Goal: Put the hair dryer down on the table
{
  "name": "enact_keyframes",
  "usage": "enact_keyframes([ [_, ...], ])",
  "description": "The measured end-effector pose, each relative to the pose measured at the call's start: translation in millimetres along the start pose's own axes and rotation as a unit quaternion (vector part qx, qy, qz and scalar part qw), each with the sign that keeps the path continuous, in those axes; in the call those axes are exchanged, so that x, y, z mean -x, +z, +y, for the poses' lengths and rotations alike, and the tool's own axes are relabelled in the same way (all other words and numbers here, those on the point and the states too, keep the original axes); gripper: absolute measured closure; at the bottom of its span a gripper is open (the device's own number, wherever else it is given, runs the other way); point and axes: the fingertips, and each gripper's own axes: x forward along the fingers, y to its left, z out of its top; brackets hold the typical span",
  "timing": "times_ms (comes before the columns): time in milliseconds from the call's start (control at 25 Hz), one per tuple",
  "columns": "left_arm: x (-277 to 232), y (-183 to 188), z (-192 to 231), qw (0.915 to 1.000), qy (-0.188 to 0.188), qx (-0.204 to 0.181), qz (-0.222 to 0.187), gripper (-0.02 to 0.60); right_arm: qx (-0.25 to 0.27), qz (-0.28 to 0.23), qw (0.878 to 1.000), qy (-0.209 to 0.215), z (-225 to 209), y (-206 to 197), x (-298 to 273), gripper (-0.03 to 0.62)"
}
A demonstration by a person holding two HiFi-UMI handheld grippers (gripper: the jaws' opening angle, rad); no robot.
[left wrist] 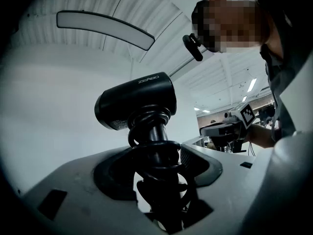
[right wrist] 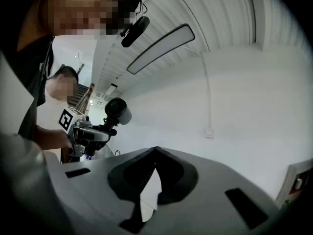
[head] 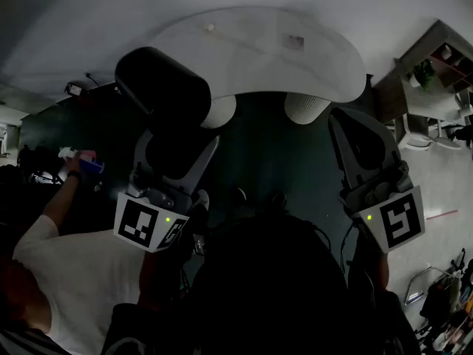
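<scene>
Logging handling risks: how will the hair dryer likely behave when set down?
The hair dryer looks top-heavy, bulky barrel over thin handle, so upright it would probably tip. Its rounded barrel may roll slightly. The coiled cord around the handle looks springy and might loosen.

left claw (head: pixel 181 145) raised and clamped, right claw (head: pixel 338 124) raised, closed.

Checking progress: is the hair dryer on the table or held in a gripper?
Held: the left gripper has its jaws shut on the hair dryer handle, up off the table.
</scene>
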Motion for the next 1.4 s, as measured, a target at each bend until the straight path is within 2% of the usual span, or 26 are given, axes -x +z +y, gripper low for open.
enact_keyframes([
  [480, 1, 1, -7, 1.0, 0.004, 0.004, 0.001, 0.31, -0.002, -0.006, 1.0, 0.013, 1, 0, 7, 0.586],
  [680, -3, 3, -14, 0.9999, 0.009, 0.007, -0.001, 0.31, -0.017, -0.023, 0.999, 0.018, -6, 2, 15, 0.585],
  [960, -8, 0, -21, 0.9998, 0.01, -0.008, 0.014, 0.31, -0.027, -0.029, 0.999, 0.018, -17, -3, 18, 0.585],
  [1120, -6, -3, -12, 0.9998, 0.005, -0.009, 0.018, 0.31, -0.029, -0.022, 0.999, 0.017, -13, -3, 6, 0.585],
  [1400, -4, -12, 29, 0.9998, -0.006, 0.016, 0.01, 0.311, -0.024, -0.006, 1.0, 0.0, -1, -2, -23, 0.585],
])
